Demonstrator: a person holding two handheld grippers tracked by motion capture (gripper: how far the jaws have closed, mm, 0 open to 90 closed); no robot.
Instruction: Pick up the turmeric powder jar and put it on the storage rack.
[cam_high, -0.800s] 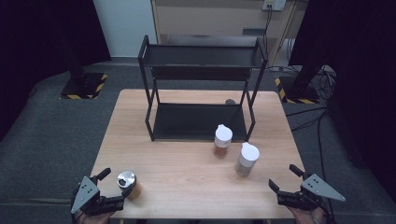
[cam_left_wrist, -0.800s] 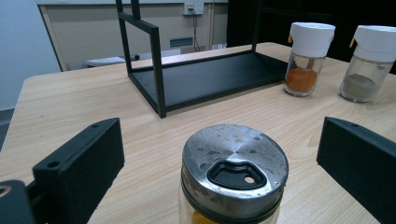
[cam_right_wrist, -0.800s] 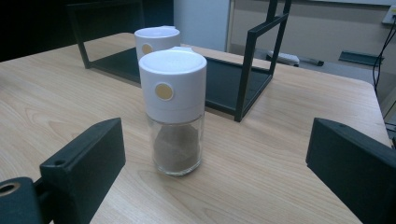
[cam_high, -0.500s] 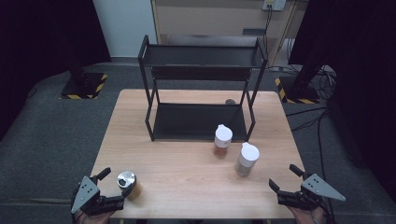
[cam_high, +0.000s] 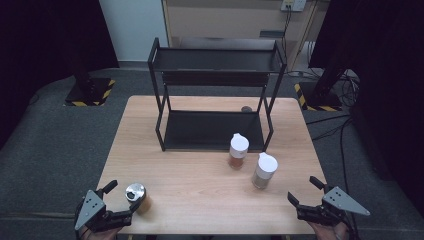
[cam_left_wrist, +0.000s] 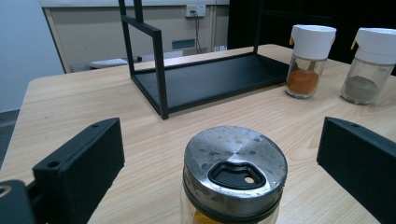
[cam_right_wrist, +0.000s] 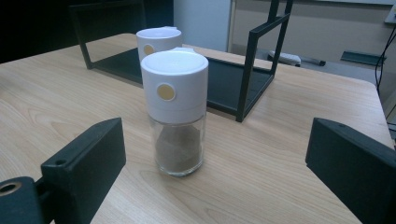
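At the near counter edge, the left gripper (cam_high: 121, 199) gapes wide around the metal-lidded glass jar (cam_high: 136, 196); the right gripper (cam_high: 306, 191), also wide, points at the white-capped glass shaker (cam_high: 264, 170).

Both claws matte black w/ blocky jaws, grey triangular top plate (cam_high: 90, 208), small screw holes.

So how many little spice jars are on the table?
3. A metal-lidded jar stands near the front left corner, between the open left tongs. Two white-capped jars stand right of middle: one with orange spice by the black rack, one with brown spice nearer the front.
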